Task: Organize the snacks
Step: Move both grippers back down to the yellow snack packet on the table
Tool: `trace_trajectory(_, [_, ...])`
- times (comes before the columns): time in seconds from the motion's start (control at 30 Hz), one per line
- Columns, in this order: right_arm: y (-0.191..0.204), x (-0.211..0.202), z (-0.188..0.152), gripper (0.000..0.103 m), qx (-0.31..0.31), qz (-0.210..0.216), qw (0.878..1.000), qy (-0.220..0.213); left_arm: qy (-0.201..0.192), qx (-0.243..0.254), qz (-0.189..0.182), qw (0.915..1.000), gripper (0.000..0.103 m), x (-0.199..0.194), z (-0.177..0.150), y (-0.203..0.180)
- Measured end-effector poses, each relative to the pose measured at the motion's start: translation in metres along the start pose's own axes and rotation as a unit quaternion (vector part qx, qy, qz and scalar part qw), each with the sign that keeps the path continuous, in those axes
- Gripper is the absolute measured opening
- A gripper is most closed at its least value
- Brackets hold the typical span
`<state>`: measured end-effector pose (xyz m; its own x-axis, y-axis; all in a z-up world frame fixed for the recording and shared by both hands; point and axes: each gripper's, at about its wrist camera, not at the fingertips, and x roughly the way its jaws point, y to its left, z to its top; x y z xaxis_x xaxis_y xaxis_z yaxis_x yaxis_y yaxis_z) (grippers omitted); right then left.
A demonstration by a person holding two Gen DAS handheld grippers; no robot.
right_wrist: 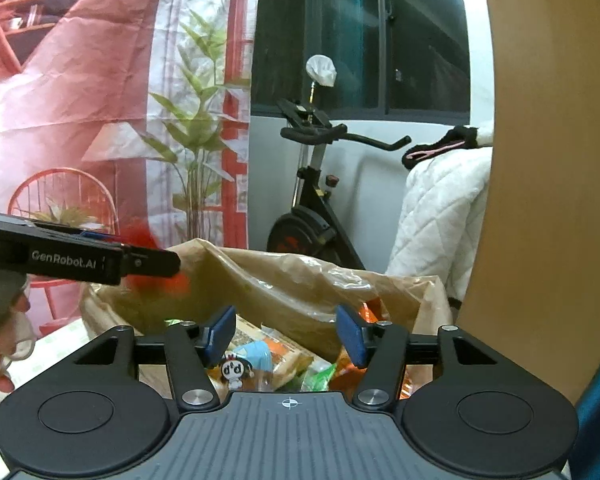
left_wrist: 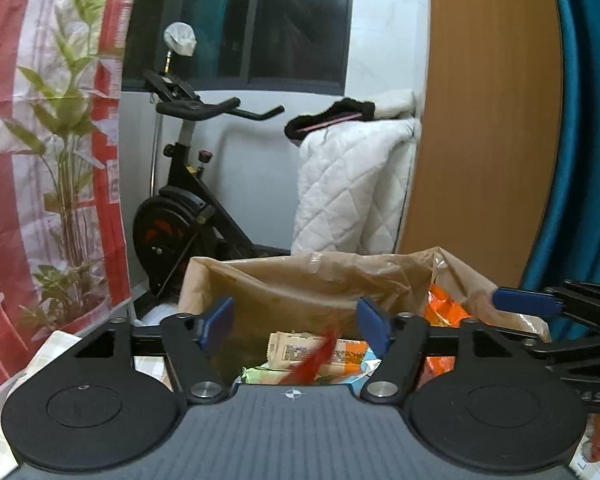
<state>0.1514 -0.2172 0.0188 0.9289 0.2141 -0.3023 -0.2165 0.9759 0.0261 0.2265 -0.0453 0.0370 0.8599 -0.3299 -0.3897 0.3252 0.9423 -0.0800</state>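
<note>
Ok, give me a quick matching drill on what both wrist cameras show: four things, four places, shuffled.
1 red wrapper
2 orange packet
3 exercise bike
4 white quilt

A beside the wooden panel
B blurred, over the paper bag opening
C inside the bag, right side
D behind the bag, below the window

Pairs: 1-B, 2-C, 3-D, 4-A
</note>
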Motion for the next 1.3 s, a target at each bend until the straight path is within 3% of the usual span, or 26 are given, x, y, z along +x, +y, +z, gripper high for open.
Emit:
trace_trajectory(0.43, [-0.026,-0.064,-0.031,0.054,0.021,0.0,1.0,-0.001,0.014,0.001,0.002,0.9999,0.073,-0.029,-0.007,-0.001])
trace_trajectory(0.73, [-0.04,-0.083,-0.069,0.054,0.031,0.0,0.999,0.031,0.032,-0.008,-0.027,0.9991,0.073,-0.044,-0.029,-0.009])
trace_trajectory(0.97, [-0.06,-0.081,-0.107,0.054,0.042,-0.002,0.995,0.087,0.07,-0.014,-0.063,0.9954,0.073,-0.051,-0.07,-0.017])
trace_trajectory(1.3, [-0.082,-0.046,-0.176,0.05,0.071,0.003,0.978,0.194,0.14,-0.019,-0.103,0.9845,0.072,-0.02,-0.107,-0.046])
